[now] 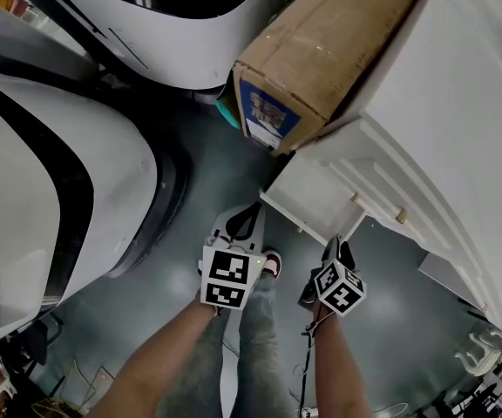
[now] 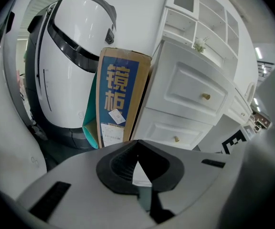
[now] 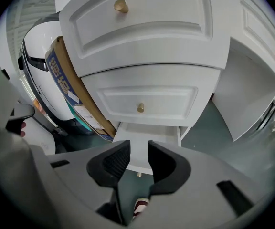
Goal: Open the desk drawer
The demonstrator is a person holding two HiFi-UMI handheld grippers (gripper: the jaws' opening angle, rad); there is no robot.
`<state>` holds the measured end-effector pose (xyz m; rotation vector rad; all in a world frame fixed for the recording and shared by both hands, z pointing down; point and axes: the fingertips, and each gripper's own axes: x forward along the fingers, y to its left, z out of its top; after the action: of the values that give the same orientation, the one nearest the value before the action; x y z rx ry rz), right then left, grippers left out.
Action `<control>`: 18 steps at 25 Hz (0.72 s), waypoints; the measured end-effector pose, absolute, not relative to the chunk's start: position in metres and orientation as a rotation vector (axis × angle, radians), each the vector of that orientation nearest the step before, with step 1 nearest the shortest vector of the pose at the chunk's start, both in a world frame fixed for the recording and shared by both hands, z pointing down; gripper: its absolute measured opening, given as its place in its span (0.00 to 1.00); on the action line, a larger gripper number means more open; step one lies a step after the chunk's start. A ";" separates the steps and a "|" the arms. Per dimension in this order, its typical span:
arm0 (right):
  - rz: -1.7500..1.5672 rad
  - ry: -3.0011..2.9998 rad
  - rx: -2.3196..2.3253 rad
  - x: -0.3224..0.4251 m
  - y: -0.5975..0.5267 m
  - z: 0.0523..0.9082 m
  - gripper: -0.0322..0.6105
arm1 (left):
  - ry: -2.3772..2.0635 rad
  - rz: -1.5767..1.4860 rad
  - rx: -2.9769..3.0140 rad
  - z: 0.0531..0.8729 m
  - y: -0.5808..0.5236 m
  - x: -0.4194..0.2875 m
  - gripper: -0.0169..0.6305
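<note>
The white desk [image 1: 460,120] stands at the right, its bottom drawer [image 1: 308,190] pulled out over the floor. In the right gripper view the open drawer [image 3: 144,132] lies just ahead, below two closed drawer fronts with brass knobs [image 3: 140,108]. My right gripper [image 3: 138,147] has a narrow gap between its jaws; the drawer's small knob [image 3: 138,174] shows in that gap, untouched. In the head view my right gripper [image 1: 334,244] hangs by the drawer's front corner. My left gripper [image 1: 253,209] sits left of the drawer, and its jaw tips meet in the left gripper view [image 2: 137,144], holding nothing.
A tall cardboard box [image 1: 321,50] leans against the desk's left side. Large white robot shells [image 1: 42,172] with black trim fill the left. My shoe [image 1: 273,264] is on the grey-green floor beneath the grippers. Desk shelves [image 2: 199,13] rise above the drawers.
</note>
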<state>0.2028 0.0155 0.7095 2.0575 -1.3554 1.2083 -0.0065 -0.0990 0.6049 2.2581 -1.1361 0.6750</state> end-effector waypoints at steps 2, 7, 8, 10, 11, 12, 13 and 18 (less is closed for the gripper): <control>1.205 -1.364 2.048 0.207 0.009 0.713 0.25 | -1.156 0.668 2.236 0.610 -0.101 -0.007 0.05; 1.190 -1.381 2.021 0.216 -0.011 0.722 0.25 | -1.205 0.654 2.191 0.623 -0.107 -0.011 0.05; 1.190 -1.381 2.021 0.218 -0.015 0.724 0.25 | -1.217 0.649 2.181 0.625 -0.109 -0.012 0.05; 1.189 -1.382 2.021 0.222 -0.024 0.727 0.25 | -1.238 0.635 2.160 0.629 -0.112 -0.014 0.05; 1.185 -1.386 2.019 0.224 -0.028 0.728 0.25 | -1.248 0.629 2.149 0.631 -0.112 -0.016 0.05; 1.178 -1.392 2.015 0.226 -0.032 0.728 0.25 | -1.258 0.623 2.138 0.633 -0.113 -0.017 0.05; 1.167 -1.398 2.011 0.227 -0.037 0.728 0.25 | -1.268 0.619 2.128 0.634 -0.114 -0.018 0.05; 1.134 -1.391 2.013 0.236 -0.057 0.728 0.25 | -1.299 0.611 2.091 0.642 -0.117 -0.023 0.05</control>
<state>0.2356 -0.0570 0.7282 2.0128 -1.3912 1.1344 -0.0231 -0.1173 0.6424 2.0906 -1.2990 0.6113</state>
